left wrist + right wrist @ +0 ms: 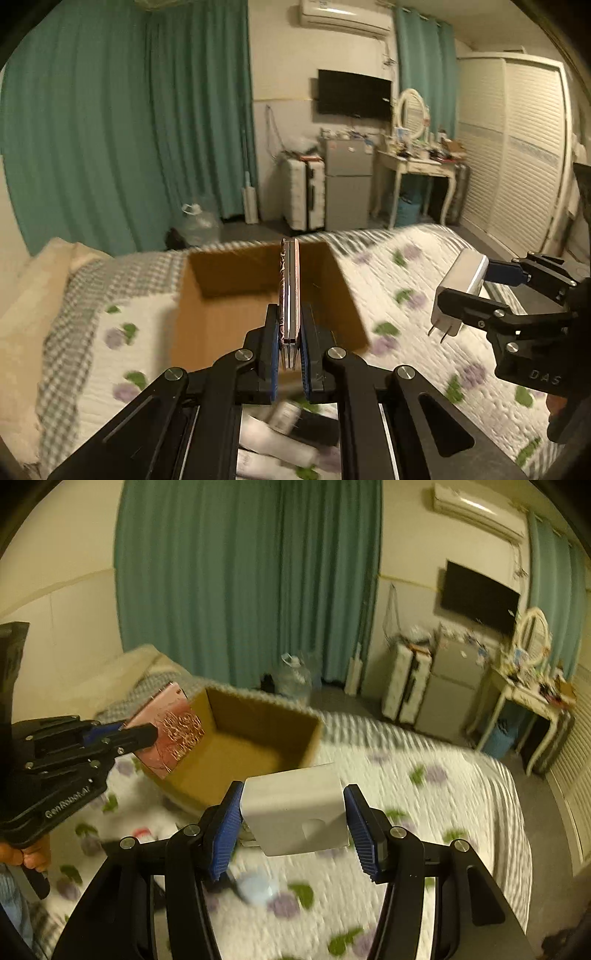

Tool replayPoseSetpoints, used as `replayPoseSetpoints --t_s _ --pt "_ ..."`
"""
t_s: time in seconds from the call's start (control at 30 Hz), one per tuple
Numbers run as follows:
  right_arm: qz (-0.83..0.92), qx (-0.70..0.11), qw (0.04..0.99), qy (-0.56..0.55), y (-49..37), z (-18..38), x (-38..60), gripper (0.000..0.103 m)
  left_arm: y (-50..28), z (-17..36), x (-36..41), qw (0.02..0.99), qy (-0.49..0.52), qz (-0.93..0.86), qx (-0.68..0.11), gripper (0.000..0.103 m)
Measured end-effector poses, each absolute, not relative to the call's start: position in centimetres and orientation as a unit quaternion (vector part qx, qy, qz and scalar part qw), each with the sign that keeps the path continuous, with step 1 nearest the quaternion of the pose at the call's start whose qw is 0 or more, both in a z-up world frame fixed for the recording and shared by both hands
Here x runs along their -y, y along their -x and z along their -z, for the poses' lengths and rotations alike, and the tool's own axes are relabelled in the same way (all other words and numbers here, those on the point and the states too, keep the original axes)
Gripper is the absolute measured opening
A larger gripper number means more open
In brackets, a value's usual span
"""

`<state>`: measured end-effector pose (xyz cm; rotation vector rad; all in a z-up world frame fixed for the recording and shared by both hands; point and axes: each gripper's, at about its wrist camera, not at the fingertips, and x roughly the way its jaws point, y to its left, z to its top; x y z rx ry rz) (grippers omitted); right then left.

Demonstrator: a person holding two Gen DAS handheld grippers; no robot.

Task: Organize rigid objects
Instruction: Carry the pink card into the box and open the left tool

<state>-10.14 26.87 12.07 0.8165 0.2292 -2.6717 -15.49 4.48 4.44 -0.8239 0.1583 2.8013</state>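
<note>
Pink flat case (289, 291), seen edge-on in the left wrist view, stands upright pinched between the blue pads of the left gripper (289, 354), held above the open cardboard box (258, 295) that sits on the floral quilt (406, 266). To the right, the right gripper (476, 291) clamps a white plug adapter (460, 291) with its two prongs pointing down, well apart from the box. In the right wrist view, the right gripper (293, 827) presses its pads against both sides of the white plug adapter (295, 812) over the quilt, near the box (258, 746). The left gripper (144, 734) grips the pink case (168, 731) at the box's left rim.
</note>
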Motion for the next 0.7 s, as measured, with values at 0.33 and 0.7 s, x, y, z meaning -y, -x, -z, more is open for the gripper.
replayPoseSetpoints --t_s 0.33,0.7 --pt "0.934 -0.091 0.202 -0.281 19.5 -11.5 -20.1 0.054 24.3 -2.2 -1.5 0.060 0.302 -0.949 -0.064 0.009" --pt "0.917 -0.091 0.198 -0.333 24.6 -5.3 -18.9 0.054 29.7 5.4 -0.2 0.060 0.370 -0.926 -0.044 0.009"
